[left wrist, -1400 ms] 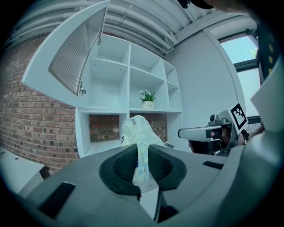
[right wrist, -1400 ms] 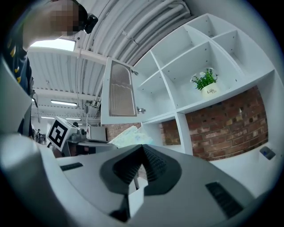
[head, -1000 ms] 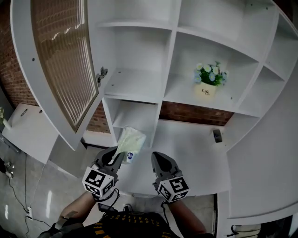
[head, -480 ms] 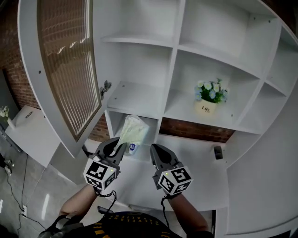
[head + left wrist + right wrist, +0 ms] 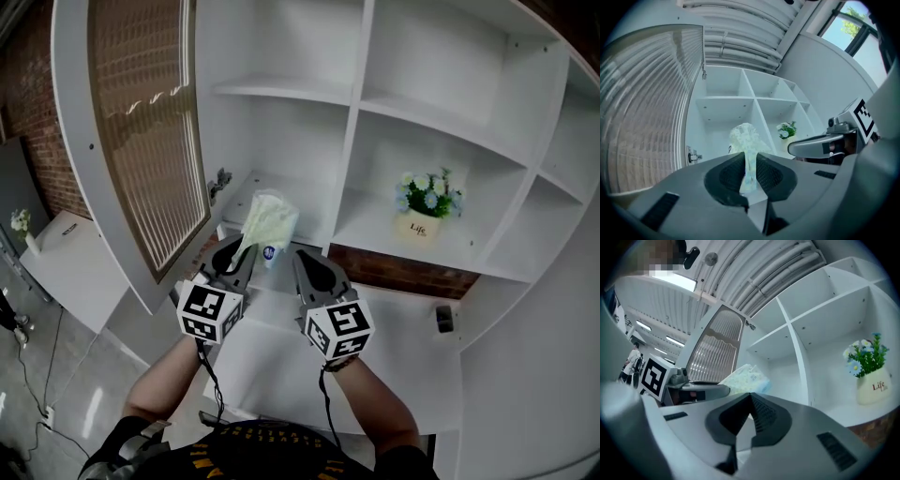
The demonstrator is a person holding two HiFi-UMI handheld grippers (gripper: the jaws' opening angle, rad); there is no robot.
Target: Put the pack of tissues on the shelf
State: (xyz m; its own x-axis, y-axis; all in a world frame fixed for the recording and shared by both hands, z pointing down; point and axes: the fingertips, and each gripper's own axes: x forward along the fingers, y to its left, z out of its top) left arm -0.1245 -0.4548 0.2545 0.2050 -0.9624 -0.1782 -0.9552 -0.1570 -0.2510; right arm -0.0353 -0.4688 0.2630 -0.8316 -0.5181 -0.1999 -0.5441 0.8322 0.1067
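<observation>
- Pack of tissues [image 5: 269,220], 1: pinched by its lower edge in the left gripper [image 5: 243,251]. It is held in the air before the middle-left compartment of the shelf unit [image 5: 352,150], resting on no board.
- Grippers, 2: the right gripper [image 5: 303,260] has its jaws pressed together with nothing between.
- Potted flowers [image 5: 424,211], 1: in the next compartment to the right.
- Ribbed-glass door [image 5: 150,122], 1: swung open at left.
- Change: both grippers and the pack stand higher than 1 second ago, when they were level with the lower compartment.
</observation>
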